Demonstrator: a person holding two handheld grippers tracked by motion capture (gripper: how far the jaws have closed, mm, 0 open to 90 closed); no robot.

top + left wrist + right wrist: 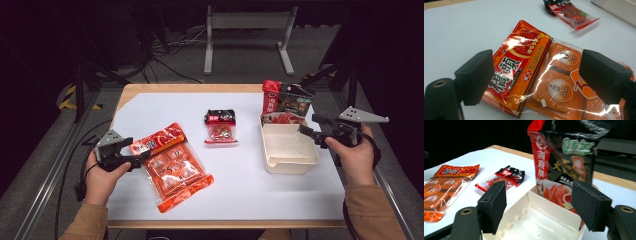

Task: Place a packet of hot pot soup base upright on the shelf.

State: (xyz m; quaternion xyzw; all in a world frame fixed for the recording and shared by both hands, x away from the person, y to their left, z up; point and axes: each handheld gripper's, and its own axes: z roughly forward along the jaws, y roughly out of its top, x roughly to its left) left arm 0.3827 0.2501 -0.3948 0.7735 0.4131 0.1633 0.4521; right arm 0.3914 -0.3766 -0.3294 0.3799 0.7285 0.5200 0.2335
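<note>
The worktop [250, 195] is carrying everything within reach of both hands, which suggests packets are being gathered into the white bin [289, 150] on the right side.

The big orange packet [170, 165] is lying flat just ahead of the left gripper [142, 156]. In the left gripper view its red header end is sitting between the fingers [475, 76], which are standing wide apart and pressing on nothing, so the packet is resting free on the worktop.

The white bin is sitting directly in front of the right gripper [306, 131], whose fingers [495, 205] are also standing well open with nothing between them. A dark soup-base pouch [566, 152] is standing upright in the bin's far end, beyond the fingertips, leaning on the wall so the near part is staying free for more.

The small red-and-black sachet [220, 126] is lying well apart from both sets of fingers, midway between them.
</note>
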